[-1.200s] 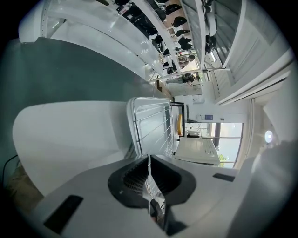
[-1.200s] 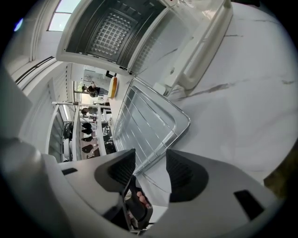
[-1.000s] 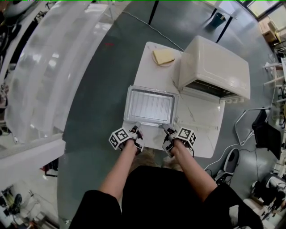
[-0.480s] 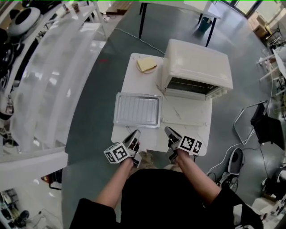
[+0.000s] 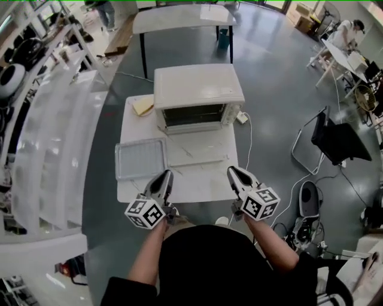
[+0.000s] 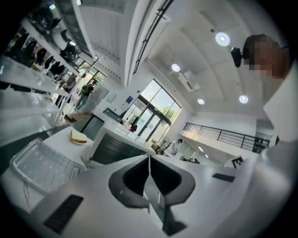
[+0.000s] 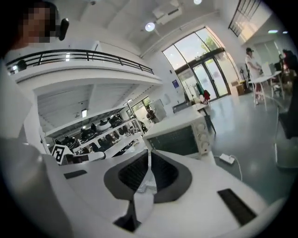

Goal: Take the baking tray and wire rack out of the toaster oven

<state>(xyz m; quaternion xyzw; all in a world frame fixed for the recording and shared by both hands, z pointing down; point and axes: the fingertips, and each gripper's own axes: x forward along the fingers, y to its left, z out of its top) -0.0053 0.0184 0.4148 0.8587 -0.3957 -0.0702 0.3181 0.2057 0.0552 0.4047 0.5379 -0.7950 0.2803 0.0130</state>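
Observation:
The baking tray [image 5: 140, 158] with the wire rack lying in it rests on the white table [image 5: 197, 180], left of the toaster oven's [image 5: 197, 95] folded-down door [image 5: 200, 152]. The left gripper view shows the tray [image 6: 39, 162] low at left and the oven [image 6: 116, 146] ahead. Both grippers hover above the table's near edge, apart from the tray. My left gripper [image 5: 167, 174] [image 6: 149, 157] is shut and holds nothing. My right gripper [image 5: 231, 171] [image 7: 149, 151] has its jaws closing, pads together with nothing between them. The oven [image 7: 179, 135] stands ahead of it.
A slice of bread [image 5: 142, 106] on a plate lies left of the oven. A power adapter [image 5: 242, 118] and its cable trail off the table's right side. White shelving [image 5: 54, 137] runs along the left, a black chair [image 5: 335, 140] stands at right, another table [image 5: 179, 18] behind.
Both grippers have risen and drawn back from the tray's front edge toward the person. The right jaws went from wide open to closed. The tray stays on the table.

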